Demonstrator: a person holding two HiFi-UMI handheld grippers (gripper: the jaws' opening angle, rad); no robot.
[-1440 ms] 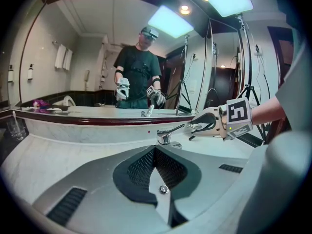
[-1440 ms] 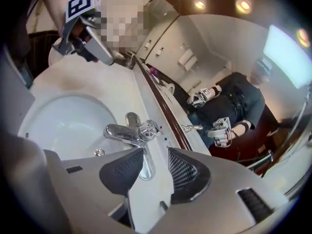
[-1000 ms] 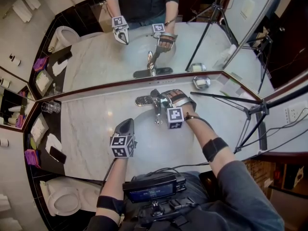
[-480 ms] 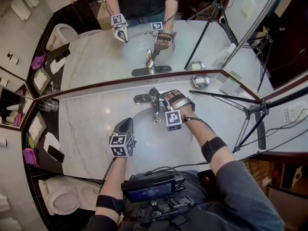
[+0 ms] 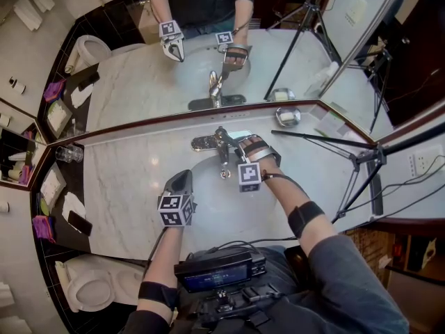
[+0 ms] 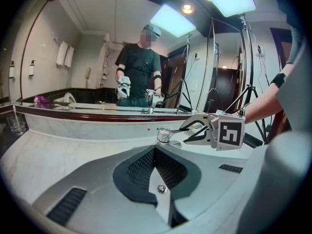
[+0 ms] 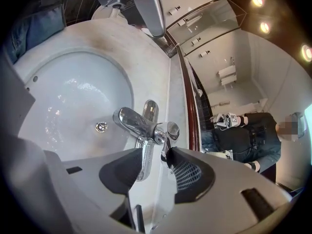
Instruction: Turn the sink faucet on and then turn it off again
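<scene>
The chrome faucet [image 5: 220,143] stands at the back of the white sink basin [image 5: 201,190]. My right gripper [image 5: 235,145] reaches over the basin to it. In the right gripper view the faucet's lever handle [image 7: 145,156] lies between the two pads of my right gripper [image 7: 153,164]. The jaws have just been closing around it, and a firm grip does not show. I see no stream from the spout [image 7: 127,120]. My left gripper [image 5: 182,180] hangs shut and empty over the counter's front edge, left of the basin. From the left gripper [image 6: 155,154] view the faucet [image 6: 165,134] and the right gripper [image 6: 191,129] are ahead.
A mirror runs along the back of the marble counter [image 5: 132,186]. A glass [image 5: 69,154] stands at the far left and a metal dish [image 5: 287,117] at the back right. A tripod [image 5: 361,164] stands on the right, with a toilet [image 5: 90,289] at the lower left.
The right gripper's jaws have narrowed around the faucet handle and the gripper has rolled slightly. The left gripper has stayed where it was.
</scene>
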